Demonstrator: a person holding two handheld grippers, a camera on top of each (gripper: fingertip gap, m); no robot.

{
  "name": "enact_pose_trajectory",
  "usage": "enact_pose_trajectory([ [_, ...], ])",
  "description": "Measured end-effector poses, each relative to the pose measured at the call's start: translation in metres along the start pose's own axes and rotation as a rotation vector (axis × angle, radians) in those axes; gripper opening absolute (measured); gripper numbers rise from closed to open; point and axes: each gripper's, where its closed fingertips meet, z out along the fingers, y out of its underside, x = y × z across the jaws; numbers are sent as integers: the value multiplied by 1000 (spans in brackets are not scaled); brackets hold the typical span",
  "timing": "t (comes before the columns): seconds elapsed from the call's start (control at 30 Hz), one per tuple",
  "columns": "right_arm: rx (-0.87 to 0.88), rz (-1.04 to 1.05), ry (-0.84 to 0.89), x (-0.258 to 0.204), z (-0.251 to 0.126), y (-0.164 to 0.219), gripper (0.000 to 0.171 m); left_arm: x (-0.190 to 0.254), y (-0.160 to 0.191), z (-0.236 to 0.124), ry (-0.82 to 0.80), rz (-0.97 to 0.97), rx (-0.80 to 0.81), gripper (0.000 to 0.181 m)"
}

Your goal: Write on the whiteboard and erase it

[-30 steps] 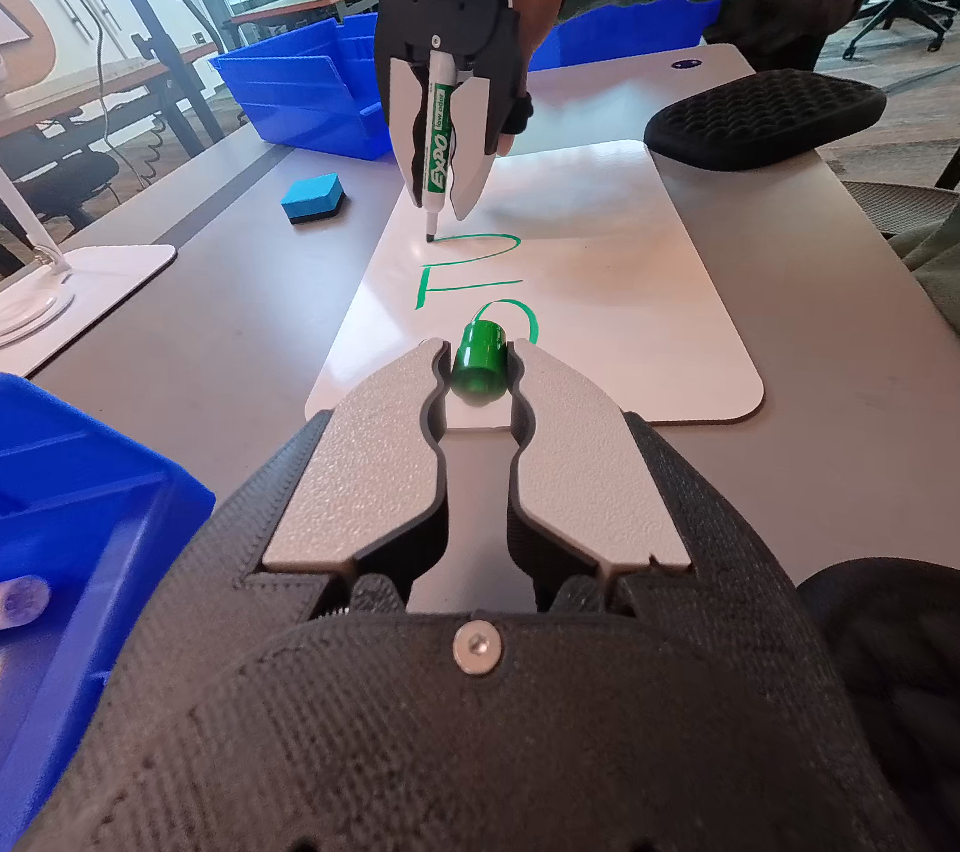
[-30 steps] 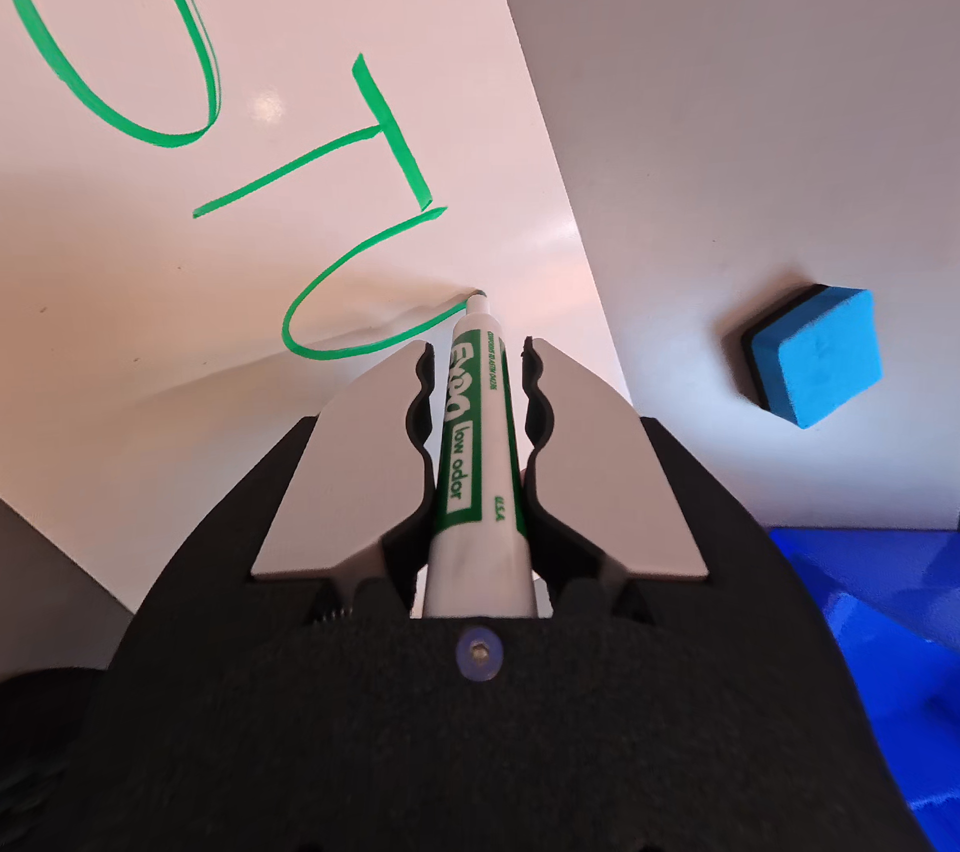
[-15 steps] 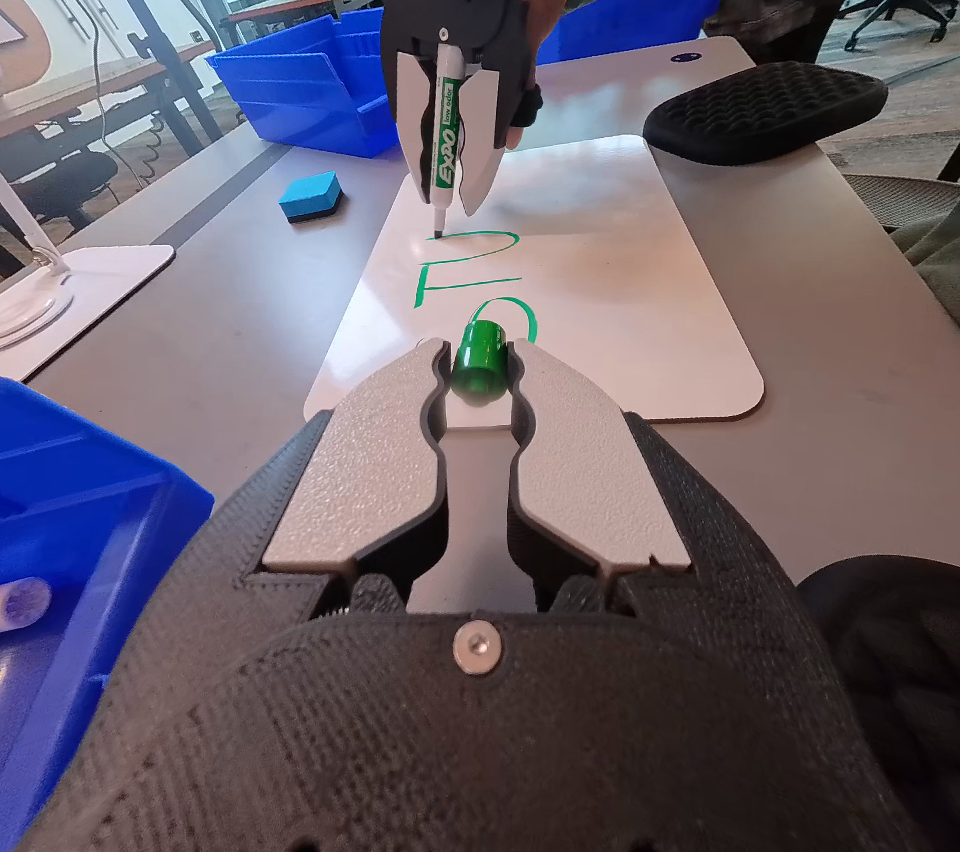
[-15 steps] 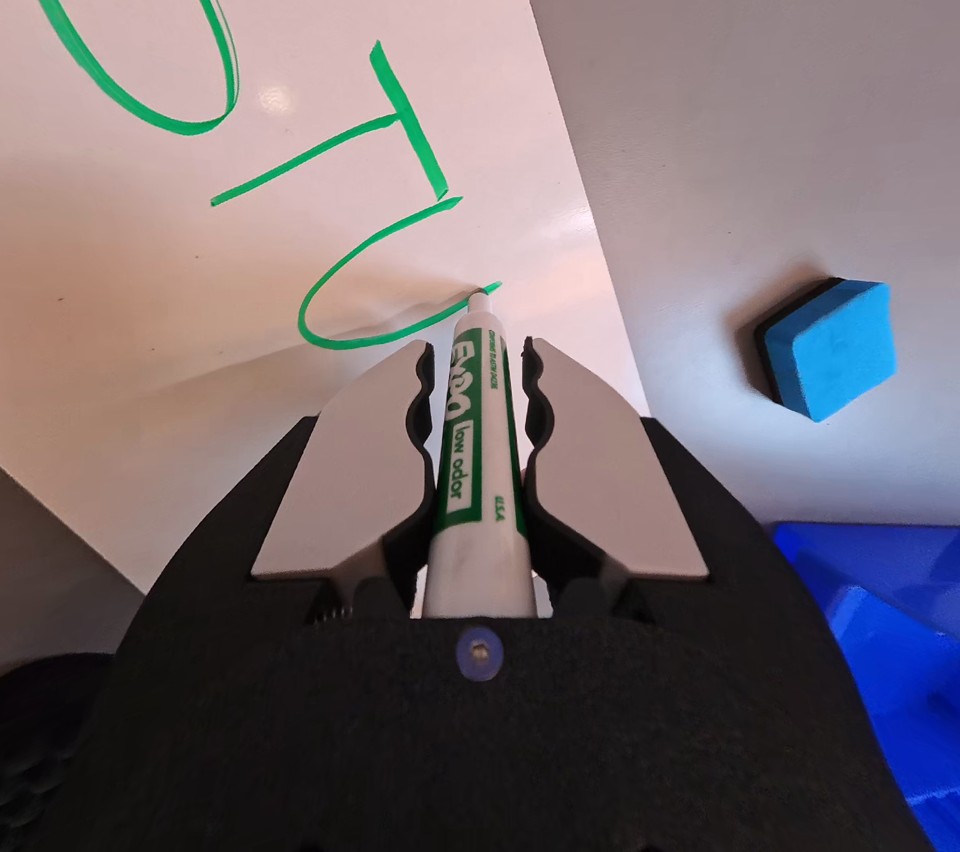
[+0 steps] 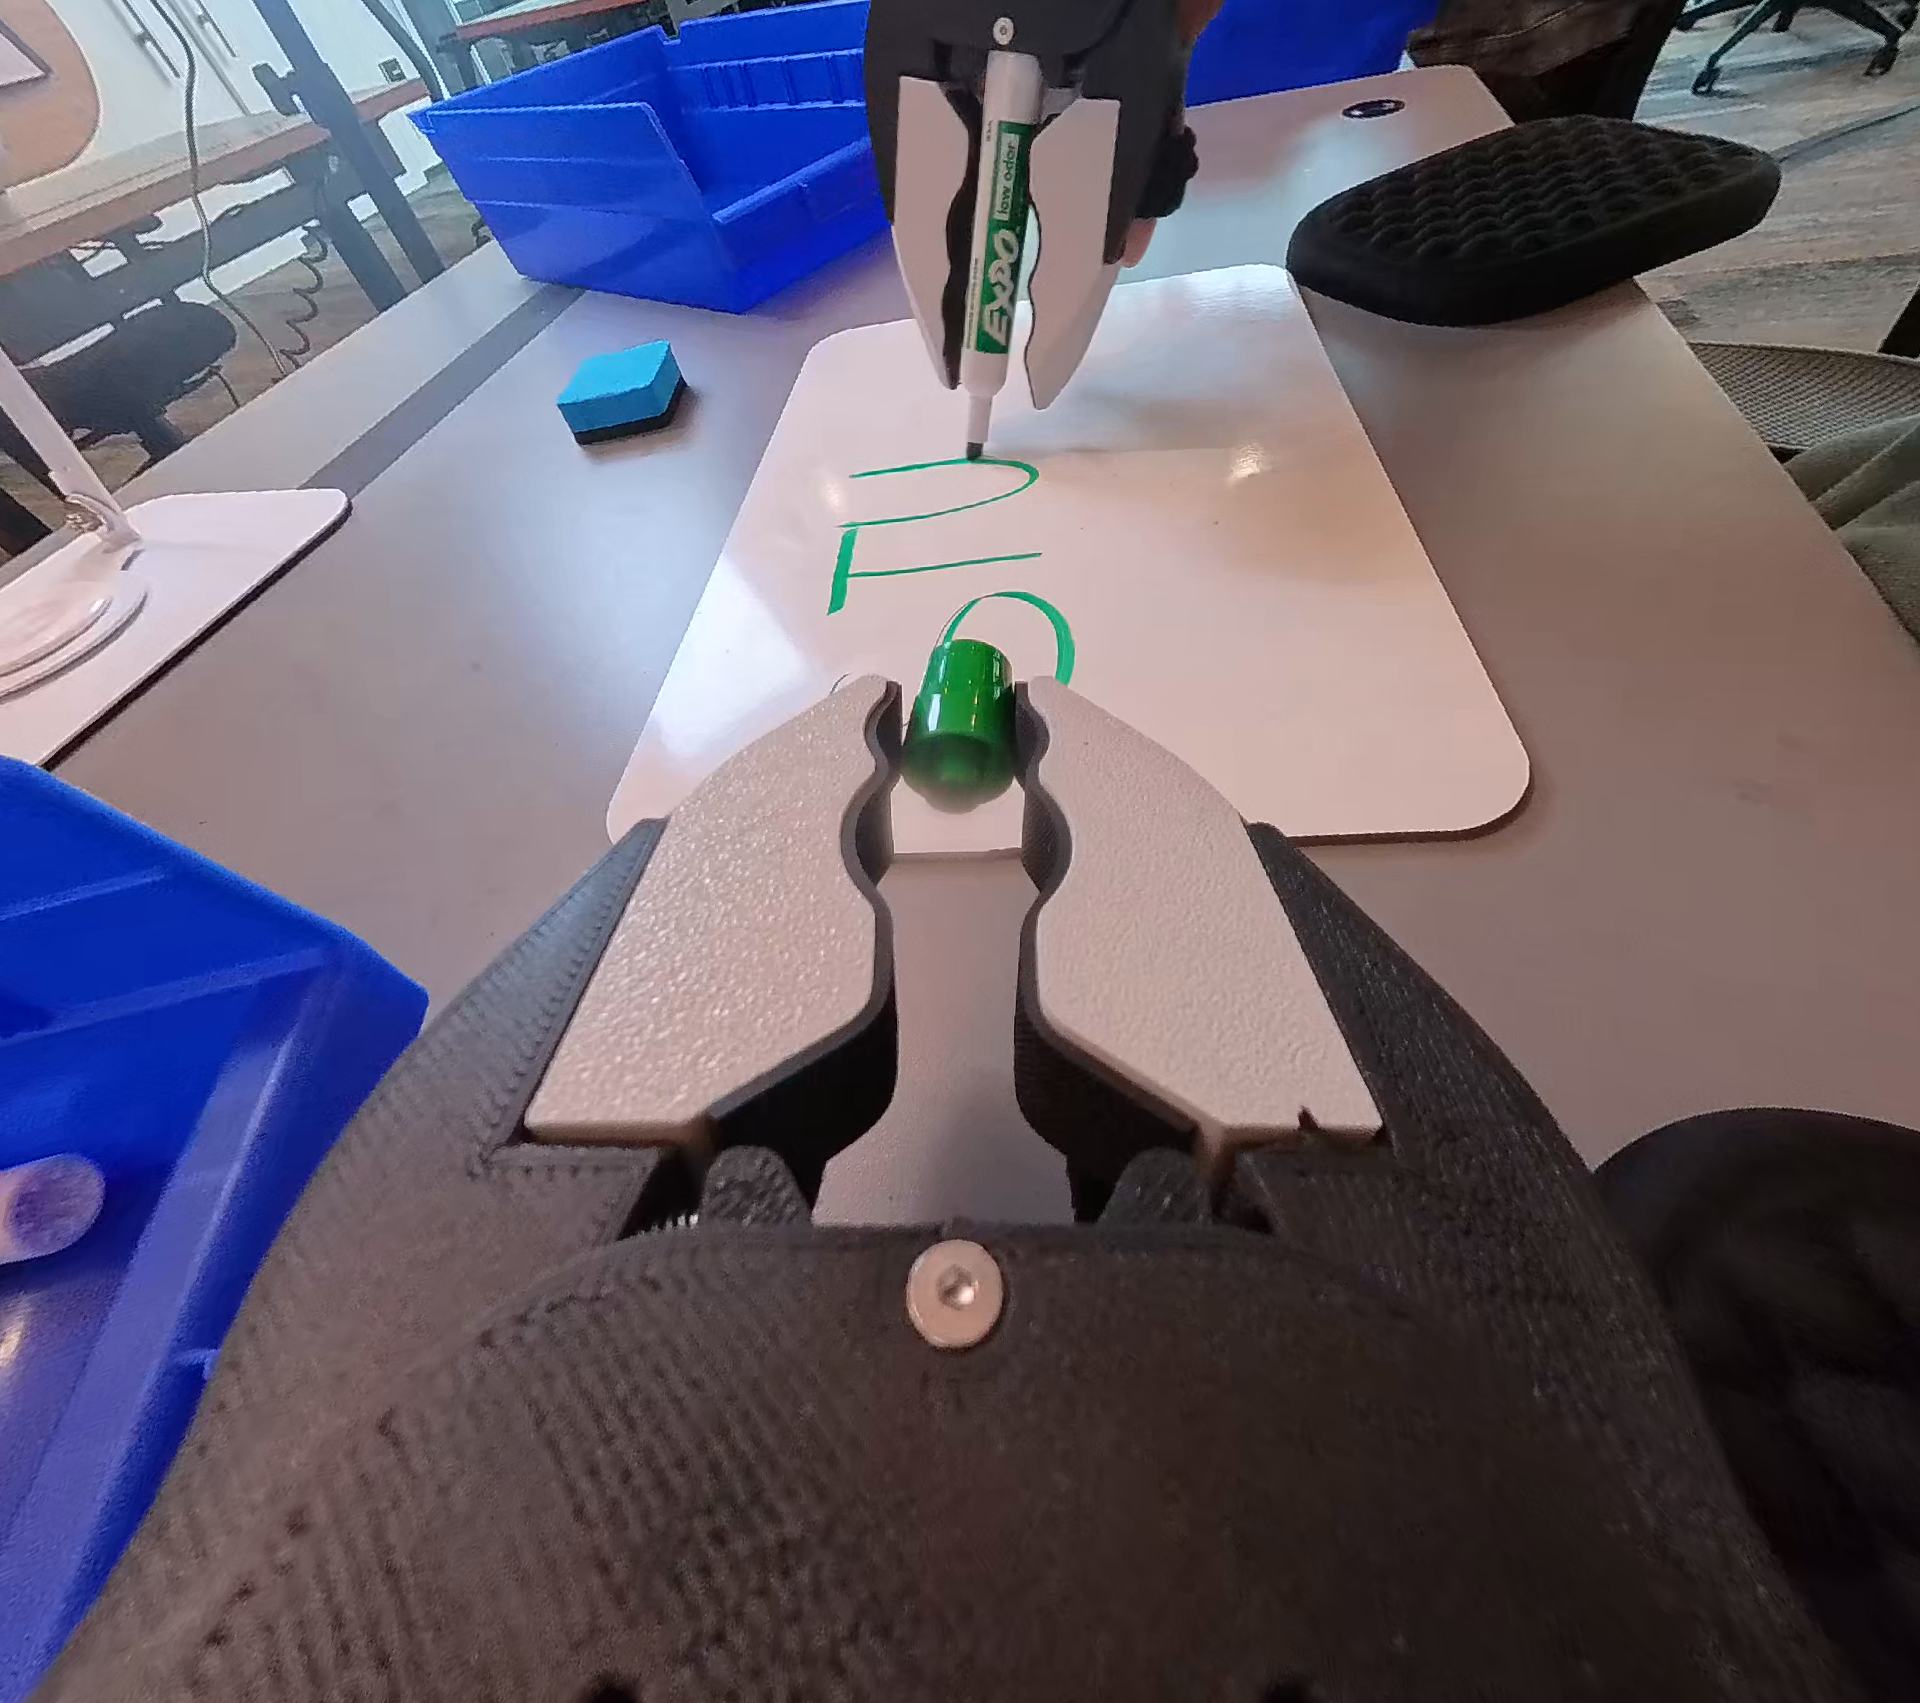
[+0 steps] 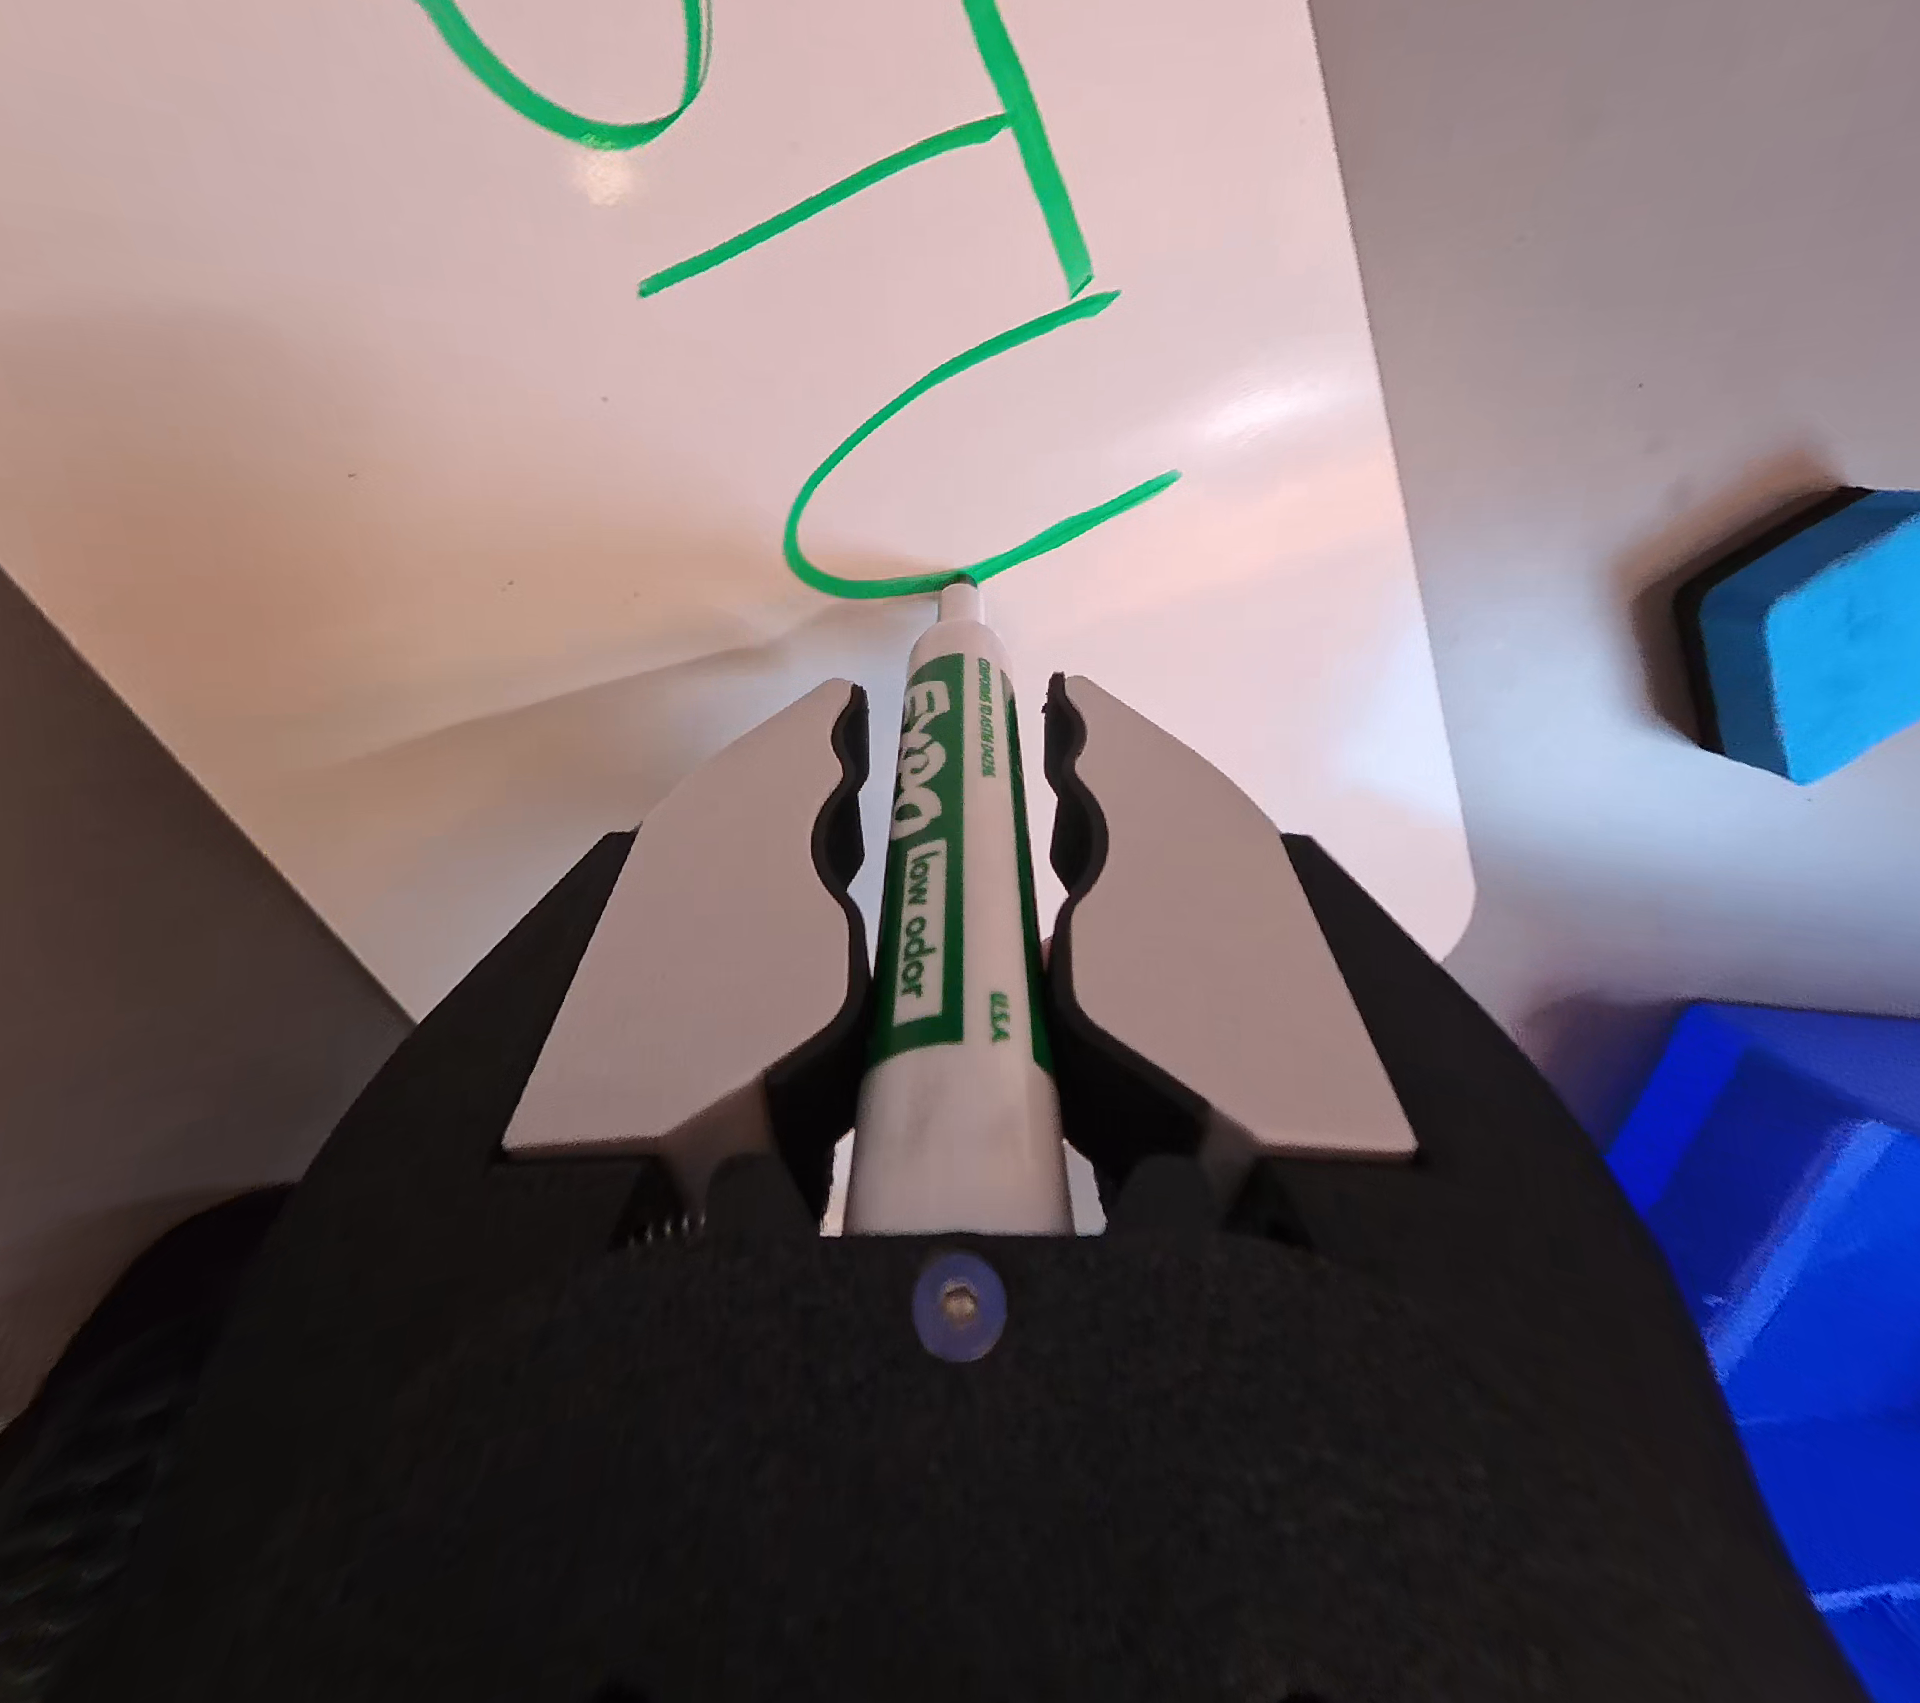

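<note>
Since a second ago, the marker (image 6: 961, 874) tip has slid back along the last green stroke on the whiteboard (image 6: 312, 458). Right tongs (image 6: 956, 697) are clamped on it; left tongs (image 5: 958, 697) grip the cap (image 5: 958, 723). Writing appears still underway; next likely needs recapping, then fetching the eraser (image 5: 620, 391) lying on the bench (image 5: 416, 666).

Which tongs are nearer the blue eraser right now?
Right. The right tongs hold the green marker over the whiteboard's far end, just beside the eraser. The left tongs, gripping the green cap, sit at the board's near edge, farther off.
</note>
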Motion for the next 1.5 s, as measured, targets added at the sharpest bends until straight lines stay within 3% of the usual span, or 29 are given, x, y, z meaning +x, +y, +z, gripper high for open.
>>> enact_pose_trajectory([
  [0.33, -6, -5, -5, -17, -6, 8, 33, 1, 0, 0, 0, 1, 0, 20],
  [0.53, 57, 15, 78, 12, -15, -3, 33, 1, 0, 0, 1, -2, 0, 20],
  [0.83, 47, 16, 97, 38, 2, -8, 33, 0, -1, -1, 1, -6, 4, 20],
  [1.5, 11, -2, 101, 44, 9, -8, 33, 0, -1, -1, 3, -7, 4, 20],
])
